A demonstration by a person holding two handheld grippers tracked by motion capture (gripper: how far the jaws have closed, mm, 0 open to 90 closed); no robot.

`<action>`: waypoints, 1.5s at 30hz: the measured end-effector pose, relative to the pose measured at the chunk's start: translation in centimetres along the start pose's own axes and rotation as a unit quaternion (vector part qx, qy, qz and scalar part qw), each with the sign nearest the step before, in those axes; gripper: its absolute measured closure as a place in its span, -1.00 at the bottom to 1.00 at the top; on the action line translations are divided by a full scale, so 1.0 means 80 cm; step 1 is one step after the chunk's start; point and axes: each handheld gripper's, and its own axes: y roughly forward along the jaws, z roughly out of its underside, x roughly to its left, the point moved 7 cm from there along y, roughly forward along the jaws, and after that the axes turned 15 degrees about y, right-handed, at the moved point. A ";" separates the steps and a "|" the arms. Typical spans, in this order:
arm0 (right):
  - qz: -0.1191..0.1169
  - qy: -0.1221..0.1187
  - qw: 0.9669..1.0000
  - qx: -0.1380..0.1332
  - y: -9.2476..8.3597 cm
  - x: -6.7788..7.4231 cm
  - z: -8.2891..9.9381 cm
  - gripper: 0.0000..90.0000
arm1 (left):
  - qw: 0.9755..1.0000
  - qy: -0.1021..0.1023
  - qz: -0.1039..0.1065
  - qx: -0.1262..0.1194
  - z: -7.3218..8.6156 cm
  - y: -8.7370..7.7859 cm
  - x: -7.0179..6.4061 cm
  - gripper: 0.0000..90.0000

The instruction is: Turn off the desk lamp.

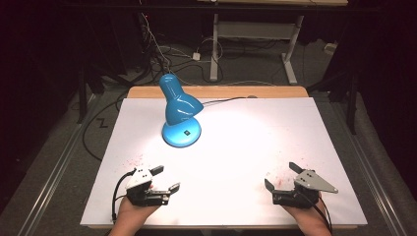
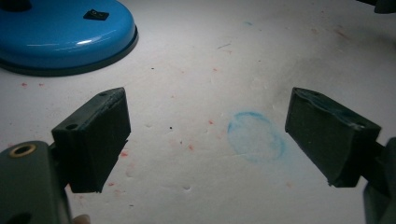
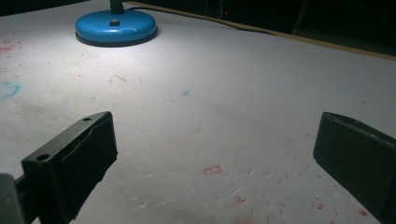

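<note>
A lit blue desk lamp [image 1: 179, 110] stands on the stained white table [image 1: 255, 147].

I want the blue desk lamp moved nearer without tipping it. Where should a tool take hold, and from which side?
Probably the narrow neck of the lamp where the shade meets the arm: the round base looks too wide and flat for the jaws. Come from the left with the left tool, which is closer and open; the cord leaves toward the right rear.

Blue lamp [image 1: 180, 110], white table cover [image 1: 255, 147] flecked red, black tongs [image 1: 165, 178]
</note>
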 end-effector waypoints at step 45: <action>-0.007 0.006 1.000 0.003 0.000 -0.004 0.001 -0.99 | 0.998 -0.038 -0.019 0.056 0.012 0.006 0.016 0.54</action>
